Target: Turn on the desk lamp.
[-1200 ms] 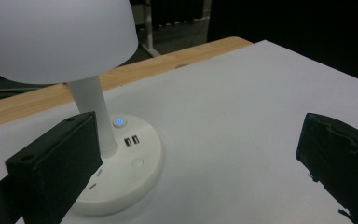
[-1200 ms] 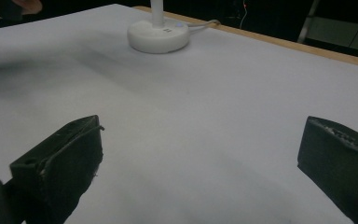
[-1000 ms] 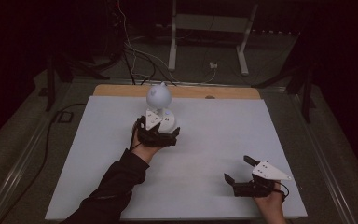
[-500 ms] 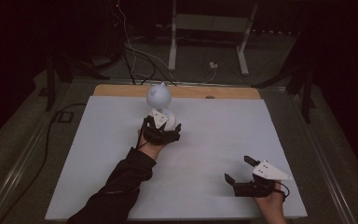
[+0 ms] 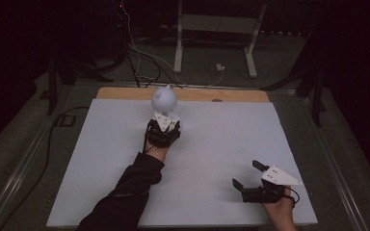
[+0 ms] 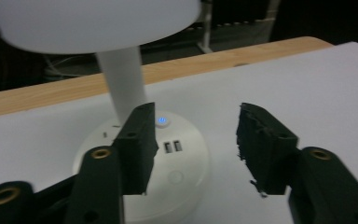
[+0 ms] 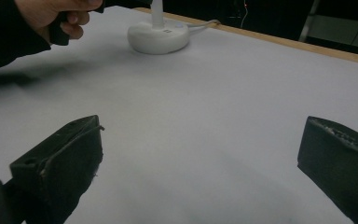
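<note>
A small white desk lamp with a round head stands near the far edge of the white table top. Its round base carries a blue-lit button and two small ports. My left gripper is at the base, open; in the left gripper view one jaw hangs over the base's near left part, just in front of the stem. My right gripper rests open at the front right with nothing between its fingers. The lamp base lies far ahead of it.
A wooden strip runs along the table's far edge. Beyond it, cables and a metal stand sit on the dark floor. The person's left hand shows in the right gripper view.
My left gripper has moved forward up to the lamp base. The right gripper has stayed where it was.
</note>
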Available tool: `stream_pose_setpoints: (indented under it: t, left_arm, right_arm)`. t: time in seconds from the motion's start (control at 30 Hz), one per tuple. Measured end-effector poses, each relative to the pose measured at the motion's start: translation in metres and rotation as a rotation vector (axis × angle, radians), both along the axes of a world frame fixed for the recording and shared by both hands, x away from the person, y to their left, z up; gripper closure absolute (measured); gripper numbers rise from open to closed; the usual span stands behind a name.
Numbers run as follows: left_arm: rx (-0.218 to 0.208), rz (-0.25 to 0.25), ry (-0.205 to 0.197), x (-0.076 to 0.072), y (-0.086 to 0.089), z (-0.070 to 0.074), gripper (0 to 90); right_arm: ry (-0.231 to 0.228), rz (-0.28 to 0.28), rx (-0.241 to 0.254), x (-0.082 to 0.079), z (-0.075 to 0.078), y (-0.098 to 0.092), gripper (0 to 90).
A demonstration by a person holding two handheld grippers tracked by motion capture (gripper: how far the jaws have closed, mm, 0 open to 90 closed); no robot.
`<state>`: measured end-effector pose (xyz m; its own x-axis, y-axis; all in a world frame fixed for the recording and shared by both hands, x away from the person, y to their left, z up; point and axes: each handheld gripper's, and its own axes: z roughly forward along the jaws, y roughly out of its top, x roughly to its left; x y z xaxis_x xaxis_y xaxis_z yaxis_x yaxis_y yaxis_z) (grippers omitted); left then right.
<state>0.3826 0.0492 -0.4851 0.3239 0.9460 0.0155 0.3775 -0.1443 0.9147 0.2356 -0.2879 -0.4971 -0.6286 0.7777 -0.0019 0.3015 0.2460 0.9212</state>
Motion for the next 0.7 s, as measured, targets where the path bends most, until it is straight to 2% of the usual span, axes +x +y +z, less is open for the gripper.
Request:
stream_pose_setpoints:
  t: [0.1, 0.13, 0.2, 0.23, 0.27, 0.33, 0.43, 0.57, 0.7]
  left_arm:
    - [0.015, 0.018, -0.004, 0.002, -0.001, -0.003, 59.9]
    - [0.019, 0.019, -0.004, 0.003, -0.002, -0.004, 59.9]
    - [0.027, 0.018, 0.003, 0.004, -0.003, -0.006, 70.6]
    - [0.033, 0.025, 0.008, 0.005, -0.004, -0.007, 70.6]
    - [0.041, 0.033, 0.014, 0.005, -0.005, -0.008, 76.9]
    - [0.039, 0.031, 0.021, 0.006, -0.006, -0.01, 79.2]
    - [0.043, 0.04, 0.004, 0.007, -0.006, -0.012, 87.6]
    - [0.024, 0.044, 0.024, 0.01, -0.002, -0.017, 90.0]
    - [0.045, 0.047, 0.034, 0.012, -0.002, -0.021, 90.0]
  right_arm:
    - [-0.004, 0.0, 0.003, 0.0, 0.001, 0.0, 0.0]
    - [-0.004, 0.0, 0.003, 0.0, 0.001, 0.0, 0.0]
    - [-0.004, 0.001, 0.002, 0.0, 0.001, -0.001, 0.0]
    - [-0.004, 0.001, 0.002, 0.0, 0.001, -0.001, 0.0]
    - [-0.004, 0.0, 0.005, 0.0, 0.001, -0.001, 0.0]
    - [-0.004, 0.0, 0.006, 0.0, 0.001, -0.001, 0.0]
    - [-0.004, 0.003, 0.003, -0.001, 0.001, -0.001, 0.0]
    - [-0.007, 0.003, 0.001, -0.001, 0.001, -0.001, 0.0]
    - [-0.005, 0.001, 0.004, 0.0, 0.001, -0.001, 0.0]
